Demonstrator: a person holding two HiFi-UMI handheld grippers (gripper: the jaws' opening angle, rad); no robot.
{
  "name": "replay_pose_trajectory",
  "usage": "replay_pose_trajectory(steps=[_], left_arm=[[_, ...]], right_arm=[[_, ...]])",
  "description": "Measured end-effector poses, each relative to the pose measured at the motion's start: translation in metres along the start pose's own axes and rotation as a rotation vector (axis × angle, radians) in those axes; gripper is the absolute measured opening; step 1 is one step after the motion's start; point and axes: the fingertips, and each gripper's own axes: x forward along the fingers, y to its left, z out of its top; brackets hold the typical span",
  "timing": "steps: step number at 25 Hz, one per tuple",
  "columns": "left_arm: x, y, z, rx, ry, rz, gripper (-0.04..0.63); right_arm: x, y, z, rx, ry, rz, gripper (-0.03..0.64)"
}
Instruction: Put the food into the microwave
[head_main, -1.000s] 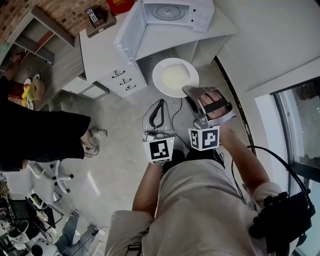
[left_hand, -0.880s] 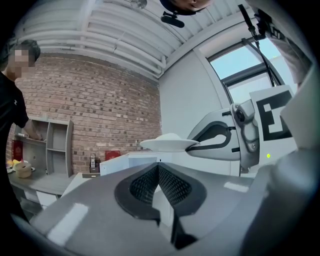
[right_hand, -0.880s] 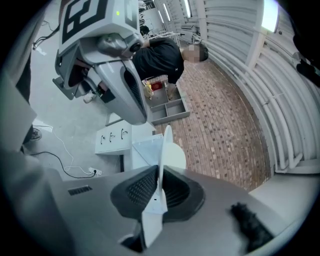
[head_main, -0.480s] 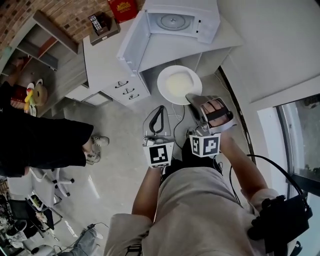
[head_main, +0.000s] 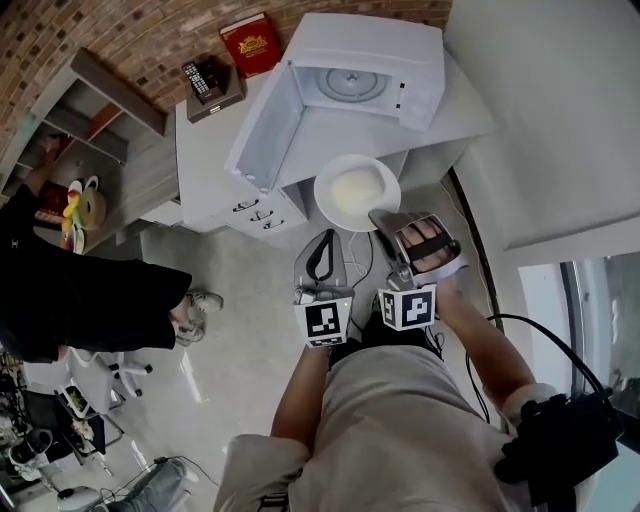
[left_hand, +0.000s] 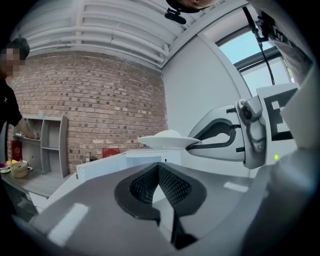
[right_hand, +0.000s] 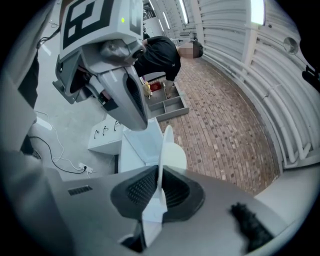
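A white plate with a pale mound of food is held level just in front of the white microwave, whose door hangs open to the left. My right gripper is shut on the plate's near rim. In the right gripper view the plate stands edge-on between the pads. My left gripper is beside it on the left, shut with nothing in it. In the left gripper view its pads meet in front of the microwave, and the plate hangs above right.
The microwave stands on a white counter with drawers below. A red book and a black remote lie at the back. A person in black stands at the left by grey shelves. A cable lies on the floor.
Both grippers and the plate have moved toward the microwave, which now sits lower and fuller in the head view. The grip on the plate is unchanged.
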Motion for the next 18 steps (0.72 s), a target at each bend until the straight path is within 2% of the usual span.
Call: replay_pose_trajectory(steps=[8,13,18], left_arm=[[0.036,-0.009,-0.010,-0.012,0.054,0.040,0.006],[0.052,-0.009,-0.013,0.012,0.061,0.023,0.006],[0.067,0.002,-0.021,-0.012,0.078,0.015,0.006]], right_arm=[[0.021,0.001,-0.038,-0.005,-0.033,0.018,0.026],[0.037,0.003,-0.048,0.007,-0.030,0.024,0.026],[0.061,0.007,-0.051,0.008,-0.008,0.033,0.026]])
